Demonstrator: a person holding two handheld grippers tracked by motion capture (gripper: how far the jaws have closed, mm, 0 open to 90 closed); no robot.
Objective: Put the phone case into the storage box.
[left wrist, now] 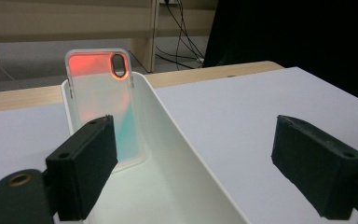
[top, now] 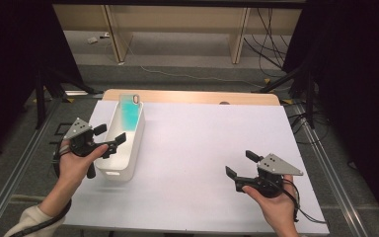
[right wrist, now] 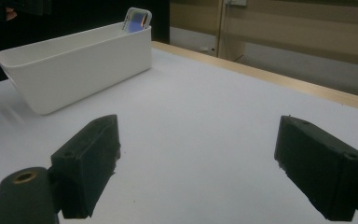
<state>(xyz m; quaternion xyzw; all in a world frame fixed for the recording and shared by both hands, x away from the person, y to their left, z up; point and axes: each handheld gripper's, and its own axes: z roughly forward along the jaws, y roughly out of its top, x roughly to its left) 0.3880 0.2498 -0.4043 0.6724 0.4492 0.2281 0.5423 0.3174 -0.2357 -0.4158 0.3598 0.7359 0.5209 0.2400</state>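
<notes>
A long white bin [top: 137, 143] stands on the left of the white table. Inside it an iridescent phone case [top: 130, 111] leans upright against the far end wall; it looks teal from above and orange-pink in the left gripper view [left wrist: 103, 106]. My left gripper [top: 109, 137] hovers open over the bin's near left rim, jaws wide apart with nothing between them. My right gripper [top: 241, 164] is open above the bare table at the near right, empty. In the right gripper view the bin [right wrist: 79, 60] sits far left with the case [right wrist: 137, 19] peeking over its end.
A wooden strip [top: 192, 97] edges the table's far side. Beyond it are the floor, wooden furniture legs [top: 239, 34] and loose cables [top: 269, 44]. Dark curtains and stand legs flank both sides. The white tabletop [top: 212, 143] spreads wide between the bin and my right gripper.
</notes>
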